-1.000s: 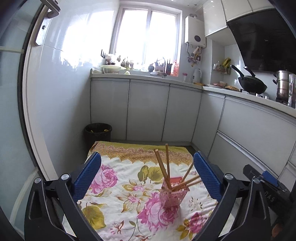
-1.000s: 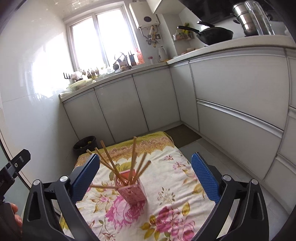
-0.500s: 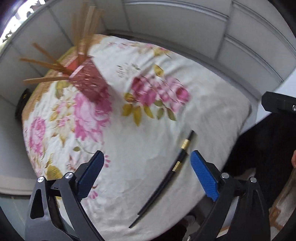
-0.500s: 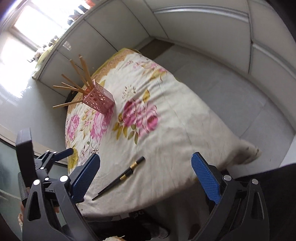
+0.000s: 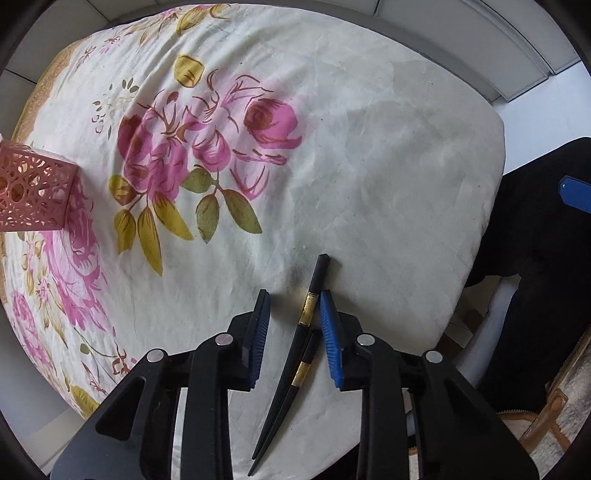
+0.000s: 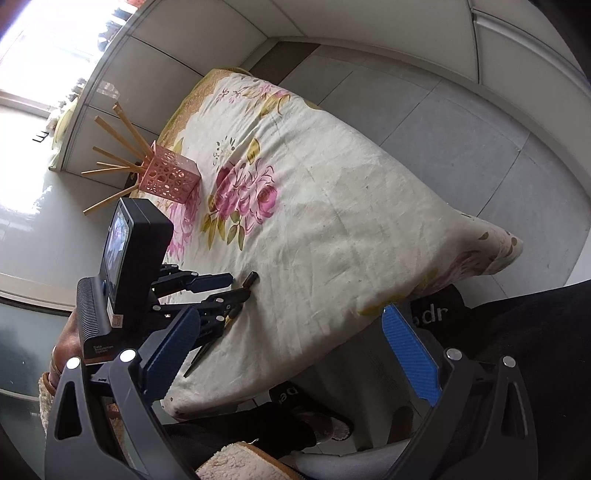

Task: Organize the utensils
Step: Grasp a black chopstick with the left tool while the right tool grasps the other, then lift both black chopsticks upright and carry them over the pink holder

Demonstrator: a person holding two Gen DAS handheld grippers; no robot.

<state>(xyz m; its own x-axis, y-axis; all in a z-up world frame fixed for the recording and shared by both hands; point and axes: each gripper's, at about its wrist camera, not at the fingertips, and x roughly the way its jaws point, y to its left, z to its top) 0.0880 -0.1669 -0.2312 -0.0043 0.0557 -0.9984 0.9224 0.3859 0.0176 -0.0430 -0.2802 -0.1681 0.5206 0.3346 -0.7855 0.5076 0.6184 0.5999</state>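
A pair of black chopsticks with gold bands [image 5: 307, 325] lies on the floral tablecloth [image 5: 369, 166] near its front edge. My left gripper [image 5: 294, 302] is low over them, its jaws partly closed with the chopsticks between them, close against the right finger [image 5: 330, 332]; a gap remains on the left. In the right wrist view the left gripper [image 6: 236, 286] straddles the chopsticks [image 6: 252, 277]. My right gripper [image 6: 291, 350] is open and empty, off the table's front edge. A pink lattice holder [image 6: 168, 178] with several wooden chopsticks [image 6: 118, 147] stands at the far left; it also shows in the left wrist view [image 5: 31, 192].
White kitchen cabinets [image 6: 388, 33] and a grey tiled floor [image 6: 461, 122] surround the small table. The person's dark clothing [image 6: 517, 332] and slippered foot [image 6: 317, 424] sit at the near edge. The tablecloth's corner [image 6: 506, 247] hangs at the right.
Both grippers have tilted from looking across the kitchen to looking down at the table. My left gripper has dropped onto the black chopsticks and its jaws have narrowed around them.
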